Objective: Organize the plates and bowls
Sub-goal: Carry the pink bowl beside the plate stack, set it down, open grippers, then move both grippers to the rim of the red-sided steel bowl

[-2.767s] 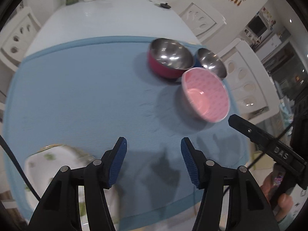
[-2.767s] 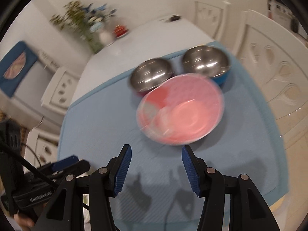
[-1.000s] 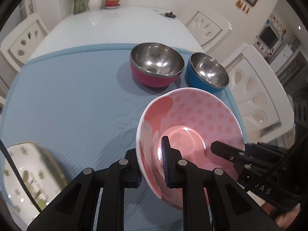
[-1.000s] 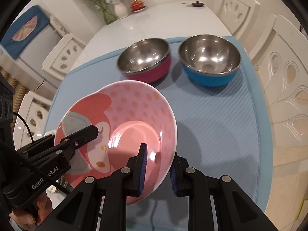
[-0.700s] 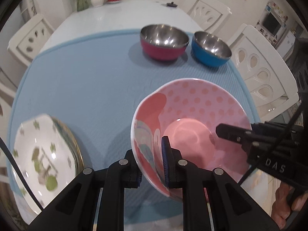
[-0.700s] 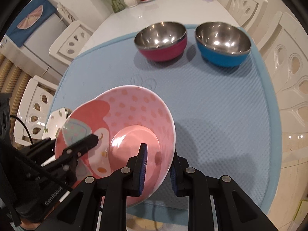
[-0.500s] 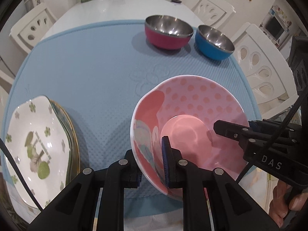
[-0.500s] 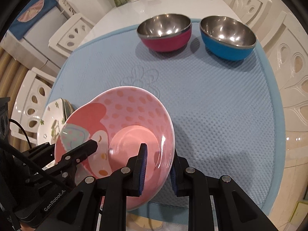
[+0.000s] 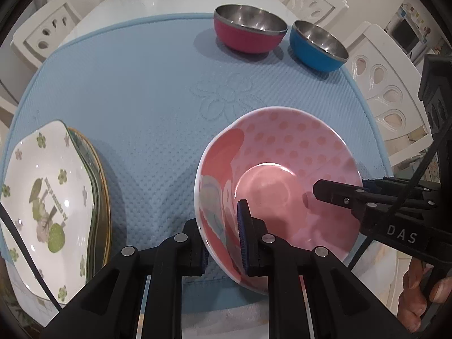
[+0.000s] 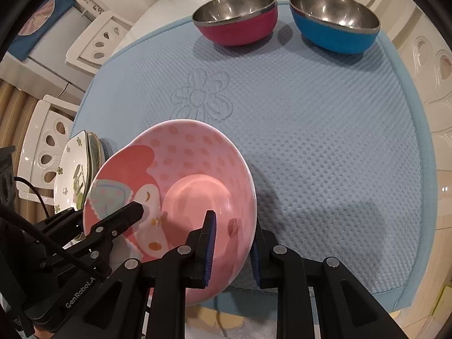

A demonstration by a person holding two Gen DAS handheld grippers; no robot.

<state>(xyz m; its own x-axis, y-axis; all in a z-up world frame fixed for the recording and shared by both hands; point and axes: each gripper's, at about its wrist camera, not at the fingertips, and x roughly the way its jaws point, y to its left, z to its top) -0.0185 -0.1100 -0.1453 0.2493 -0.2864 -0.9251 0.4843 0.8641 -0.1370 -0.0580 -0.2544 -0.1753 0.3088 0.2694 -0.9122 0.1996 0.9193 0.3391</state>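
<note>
Pink bowl (image 9: pixel 282 175) fills the lower right of the left wrist view, tilted, its near rim pinched by the left gripper (image 9: pixel 223 240), one finger inside the bowl and one outside. From the right edge of that frame the right gripper (image 9: pixel 353 195) reaches in and clamps the opposite rim, with part of a hand (image 9: pixel 421 288) visible at the lower right corner. A stack of plates (image 9: pixel 42 197) with a green flower pattern lies at the lower left on the blue mat (image 9: pixel 141 84); a red bowl (image 9: pixel 248 32) and a blue bowl (image 9: pixel 317 45), both steel inside, stand close together near the mat's upper right edge. The right wrist view shows the pink bowl (image 10: pixel 175 197) at lower centre with a cartoon face printed inside, the right gripper (image 10: pixel 231 245) closed on its near rim and the left gripper (image 10: pixel 124 217) entering from the lower left. Here the plates (image 10: pixel 73 175) are partly hidden behind the bowl at the left. White chairs (image 10: pixel 93 42) stand around the white table (image 9: pixel 169 0).
</note>
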